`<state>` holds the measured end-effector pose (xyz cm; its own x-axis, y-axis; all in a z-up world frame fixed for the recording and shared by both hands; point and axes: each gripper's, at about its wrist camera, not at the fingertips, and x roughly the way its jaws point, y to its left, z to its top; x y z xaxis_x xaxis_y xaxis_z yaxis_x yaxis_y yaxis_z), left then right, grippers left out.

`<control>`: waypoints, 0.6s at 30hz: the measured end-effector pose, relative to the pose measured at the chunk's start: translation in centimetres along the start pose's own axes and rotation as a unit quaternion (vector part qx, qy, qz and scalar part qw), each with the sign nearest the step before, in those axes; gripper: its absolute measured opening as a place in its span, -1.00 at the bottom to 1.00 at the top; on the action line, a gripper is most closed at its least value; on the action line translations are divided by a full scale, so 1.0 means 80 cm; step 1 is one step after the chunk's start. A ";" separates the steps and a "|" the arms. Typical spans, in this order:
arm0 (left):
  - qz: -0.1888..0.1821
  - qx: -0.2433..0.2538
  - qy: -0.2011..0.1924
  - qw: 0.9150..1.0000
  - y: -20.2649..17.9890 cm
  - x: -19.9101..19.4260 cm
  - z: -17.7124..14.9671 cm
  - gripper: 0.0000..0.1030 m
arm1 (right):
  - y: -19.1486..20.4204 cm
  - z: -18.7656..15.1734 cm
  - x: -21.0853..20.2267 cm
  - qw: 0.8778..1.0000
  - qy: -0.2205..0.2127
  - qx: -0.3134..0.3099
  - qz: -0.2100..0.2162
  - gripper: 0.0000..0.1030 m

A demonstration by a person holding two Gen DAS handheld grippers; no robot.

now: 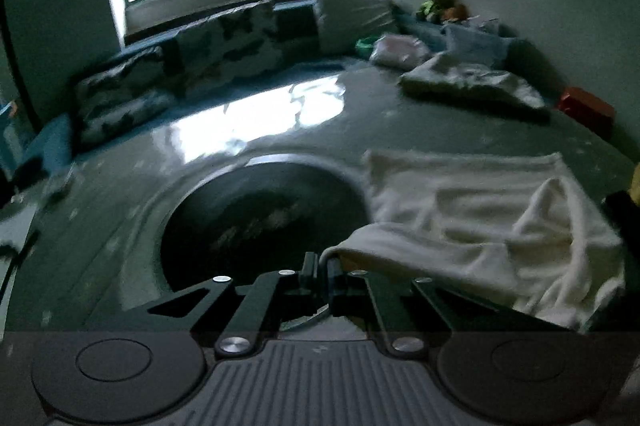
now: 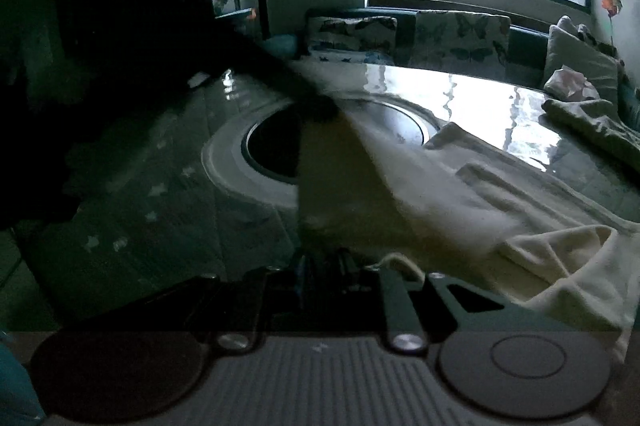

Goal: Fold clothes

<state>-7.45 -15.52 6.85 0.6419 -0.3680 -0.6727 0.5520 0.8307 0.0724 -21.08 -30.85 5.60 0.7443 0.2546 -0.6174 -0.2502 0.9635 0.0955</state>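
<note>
Left wrist view: left gripper [image 1: 320,268] pinches the cream garment [image 1: 480,218] by its edge; right gripper [image 2: 324,266] pinches it too. Thin bite, so cloth on the table [image 1: 240,130] could slip mid-fold.

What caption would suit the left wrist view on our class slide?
Left hand-held gripper shut on the edge of a cream garment spread on a glossy table beside its dark round inset.

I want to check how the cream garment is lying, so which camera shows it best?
The left wrist view: the cream garment spreads out on the table, its near edge pinched in the left gripper. In the right wrist view it is blurred, lifted close to the lens, and partly blocked by a dark shape.
</note>
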 end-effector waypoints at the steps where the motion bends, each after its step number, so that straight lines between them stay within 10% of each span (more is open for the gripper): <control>1: -0.001 -0.001 0.006 1.000 0.007 0.000 -0.007 -0.90 | -0.002 0.001 -0.006 1.000 -0.003 0.005 0.002 -0.65; 18: -0.028 0.152 -0.053 0.987 -0.013 -0.023 -0.041 -0.16 | -0.093 0.037 0.003 0.993 0.040 -0.029 -0.109 -0.53</control>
<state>-10.97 -14.37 5.64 0.6496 -0.4640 -0.6022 0.7113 0.6506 0.2661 -17.20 -37.70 7.03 0.7343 0.0305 -0.6781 -0.1247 0.9881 -0.0906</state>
